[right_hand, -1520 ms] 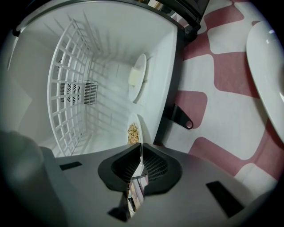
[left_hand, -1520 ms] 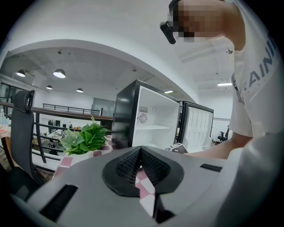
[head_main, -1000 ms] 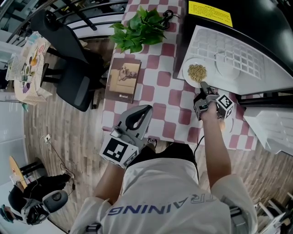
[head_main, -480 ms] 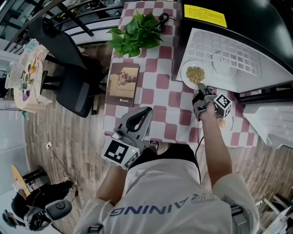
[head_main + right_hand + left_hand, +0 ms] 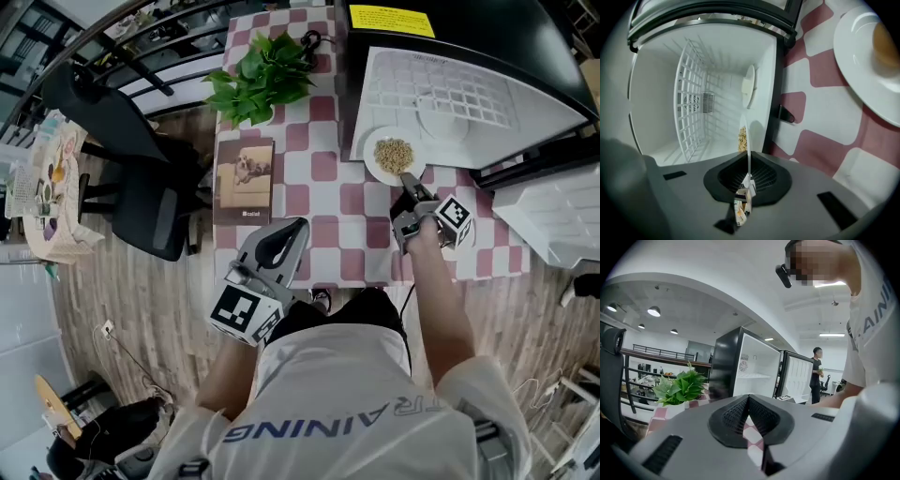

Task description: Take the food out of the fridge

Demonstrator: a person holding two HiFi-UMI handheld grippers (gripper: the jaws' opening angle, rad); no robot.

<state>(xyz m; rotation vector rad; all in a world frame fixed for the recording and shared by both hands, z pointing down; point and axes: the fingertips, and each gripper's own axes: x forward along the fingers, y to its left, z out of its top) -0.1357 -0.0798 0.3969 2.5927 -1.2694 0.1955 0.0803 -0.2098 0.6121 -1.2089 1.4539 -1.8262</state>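
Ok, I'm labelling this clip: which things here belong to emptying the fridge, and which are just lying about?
Job: fridge, plate of food, right gripper shut on its rim, second plate of food.
Lying about: potted plant, book, office chair.

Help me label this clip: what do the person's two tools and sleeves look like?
Both the left tongs and right tongs are grey plastic with black textured pads, each carrying a white cube with black square markers. The person wears a white short-sleeved T-shirt with grey lettering.
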